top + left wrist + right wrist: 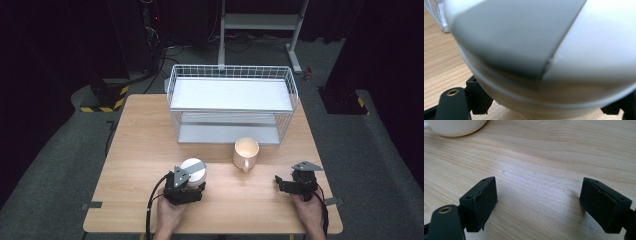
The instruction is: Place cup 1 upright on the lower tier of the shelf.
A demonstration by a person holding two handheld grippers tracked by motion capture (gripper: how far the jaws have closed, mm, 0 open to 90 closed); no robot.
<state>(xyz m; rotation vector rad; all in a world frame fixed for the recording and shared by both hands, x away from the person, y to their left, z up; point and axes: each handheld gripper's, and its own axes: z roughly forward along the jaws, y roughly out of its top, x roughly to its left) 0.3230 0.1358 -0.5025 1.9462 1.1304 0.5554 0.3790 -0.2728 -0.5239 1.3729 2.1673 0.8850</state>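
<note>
Behind the gripped white cup (194, 169), a wire rack (231, 102).

No text, label, brand or number is readable on any thing in these pictures; all the surfaces are plain.

A white cup (193, 172) and a cream mug (246, 152) sit on the pale wood-grain tabletop (140, 150); the wire rack (231, 102) is white, the fingers (480, 202) black.
</note>
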